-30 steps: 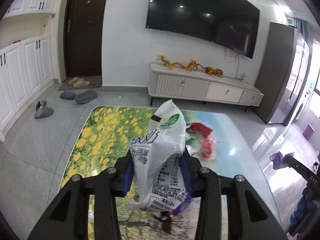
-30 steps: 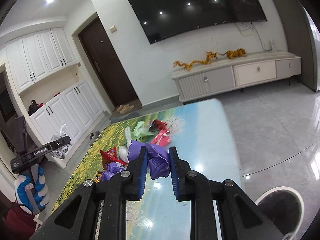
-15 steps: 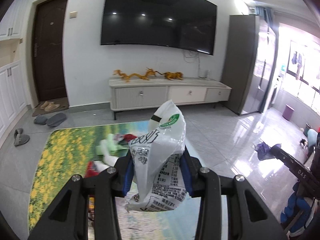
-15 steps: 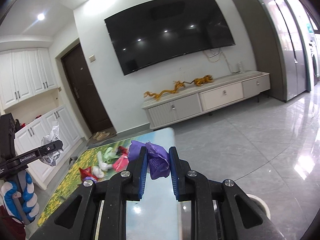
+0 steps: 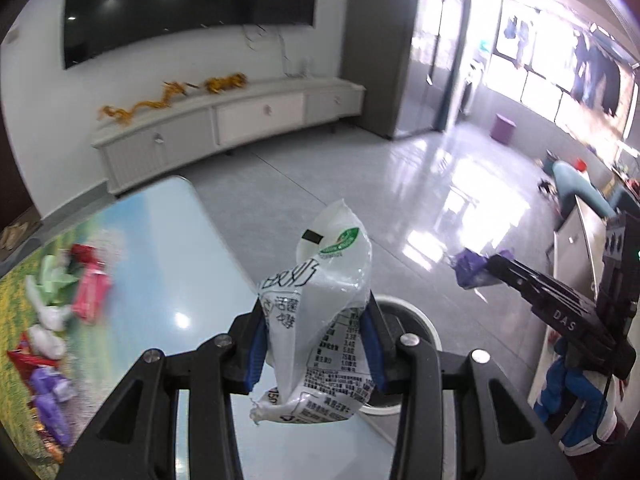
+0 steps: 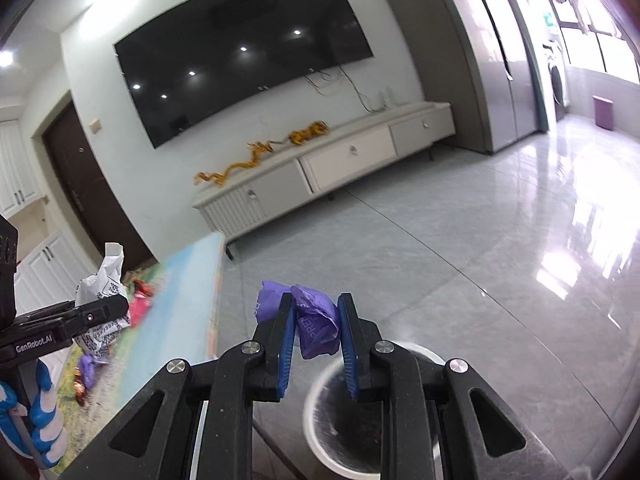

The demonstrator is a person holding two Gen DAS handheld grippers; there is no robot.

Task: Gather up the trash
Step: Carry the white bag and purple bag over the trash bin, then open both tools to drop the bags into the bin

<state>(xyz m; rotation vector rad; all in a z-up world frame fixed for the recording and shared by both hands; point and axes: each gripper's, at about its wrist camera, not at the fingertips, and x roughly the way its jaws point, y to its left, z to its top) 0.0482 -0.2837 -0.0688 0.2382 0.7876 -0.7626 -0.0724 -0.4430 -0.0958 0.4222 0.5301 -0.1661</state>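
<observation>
1. While the left gripper [image 5: 316,354] pinches a white printed bag [image 5: 320,320] and the right gripper [image 6: 316,346] pinches a purple wrapper [image 6: 316,326], both are over the floor beside the table [image 5: 176,240].
2. A white bin [image 6: 320,420] stands just below, so the step looks like carrying trash to it.
3. Next, each gripper must sit over the bin's mouth before letting go; more wrappers [image 5: 52,308] lie on the table.

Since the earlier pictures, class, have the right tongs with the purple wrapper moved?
Yes. The right tongs, shut on the purple wrapper, have swung off the table toward its right, and now hang over the white bin on the floor.
</observation>
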